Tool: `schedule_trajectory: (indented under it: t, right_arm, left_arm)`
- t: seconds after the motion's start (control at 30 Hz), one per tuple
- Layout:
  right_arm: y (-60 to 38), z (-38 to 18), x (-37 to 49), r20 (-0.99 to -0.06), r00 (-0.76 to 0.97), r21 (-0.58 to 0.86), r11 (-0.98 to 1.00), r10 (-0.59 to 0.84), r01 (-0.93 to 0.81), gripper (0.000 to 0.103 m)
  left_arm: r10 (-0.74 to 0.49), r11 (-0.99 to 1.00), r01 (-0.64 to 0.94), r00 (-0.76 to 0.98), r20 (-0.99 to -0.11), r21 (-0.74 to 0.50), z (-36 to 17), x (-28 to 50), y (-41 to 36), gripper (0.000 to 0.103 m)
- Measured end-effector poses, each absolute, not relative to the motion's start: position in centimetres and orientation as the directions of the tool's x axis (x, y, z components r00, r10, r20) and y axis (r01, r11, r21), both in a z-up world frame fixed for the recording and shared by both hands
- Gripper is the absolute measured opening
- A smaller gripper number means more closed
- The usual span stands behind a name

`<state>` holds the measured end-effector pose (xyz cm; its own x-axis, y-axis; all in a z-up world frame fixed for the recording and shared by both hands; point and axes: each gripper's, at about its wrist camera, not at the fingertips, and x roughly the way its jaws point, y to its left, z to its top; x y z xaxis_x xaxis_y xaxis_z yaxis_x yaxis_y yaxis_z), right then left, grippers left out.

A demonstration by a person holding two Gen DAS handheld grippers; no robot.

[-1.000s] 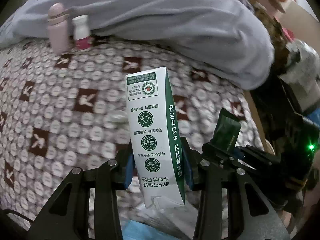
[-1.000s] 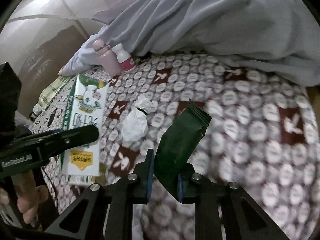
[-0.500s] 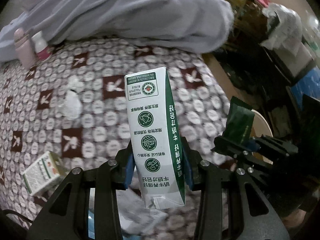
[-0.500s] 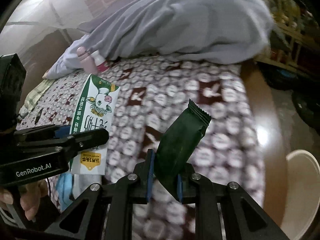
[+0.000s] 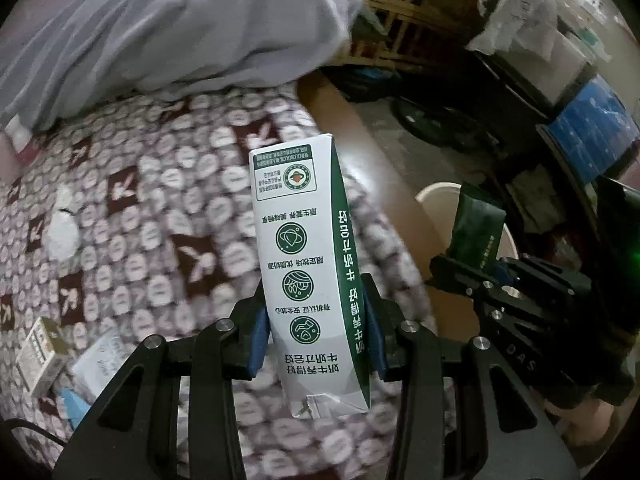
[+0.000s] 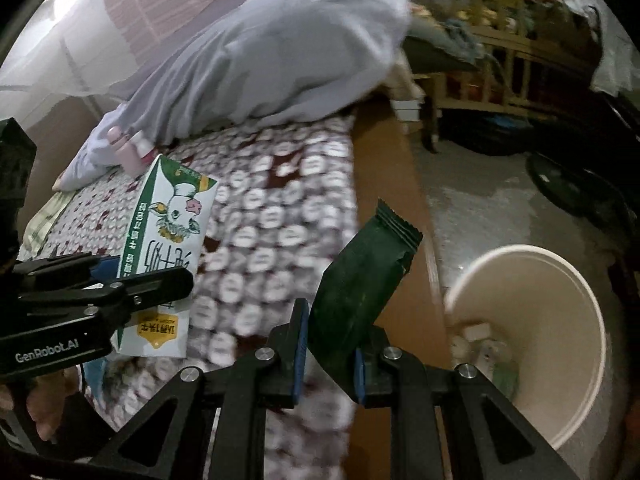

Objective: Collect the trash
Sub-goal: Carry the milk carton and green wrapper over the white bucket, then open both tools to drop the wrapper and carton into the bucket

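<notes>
White-and-green carton (image 5: pixel 310 268) stands upright between the blue pads of the left hand-held gripper (image 5: pixel 316 334), which is clenched on its lower half; the print on it reads upside down in the left wrist view. In the right wrist view the same carton (image 6: pixel 168 240) shows its cow face and hangs above the bed (image 6: pixel 280 208), over the patterned cover near the bed's right edge. The right hand-held gripper (image 6: pixel 330 350) grasps a dark green wrapper (image 6: pixel 360 280) by its lower end, the crimped top tilted up and to the right, above the bed's brown right edge. Just beyond that edge, on the floor, stands a pale bin (image 6: pixel 560 320) with a few scraps visible at its bottom; the wrapper is beside the bin's rim, not over its mouth. From the left wrist view the wrapper (image 5: pixel 476 228) hides part of the bin (image 5: pixel 436 196).

On the cover lies a crumpled white tissue (image 5: pixel 62 232), toward the left edge of the bed. Near the bed's front left corner sit a small box (image 5: pixel 40 356) and a flat packet (image 5: pixel 104 364), close together. A grey quilt (image 5: pixel 172 28) is heaped along the far side, and a pink bottle (image 6: pixel 122 148) stands against it.
</notes>
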<state>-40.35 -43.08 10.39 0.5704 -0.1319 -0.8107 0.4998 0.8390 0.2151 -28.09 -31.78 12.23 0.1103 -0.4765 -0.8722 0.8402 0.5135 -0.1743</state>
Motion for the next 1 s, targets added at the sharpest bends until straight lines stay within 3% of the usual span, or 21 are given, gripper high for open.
schedule_trajectory:
  t: [1.0]
  right_arm:
    - [-51.2,6.8,-50.2,-0.86,0.447,0.159,0.701,-0.247,0.695,0.018]
  left_arm:
    - [-0.491,0.356,0.875,-0.123,-0.862,-0.328,9.9,-35.9,-43.0,0.038]
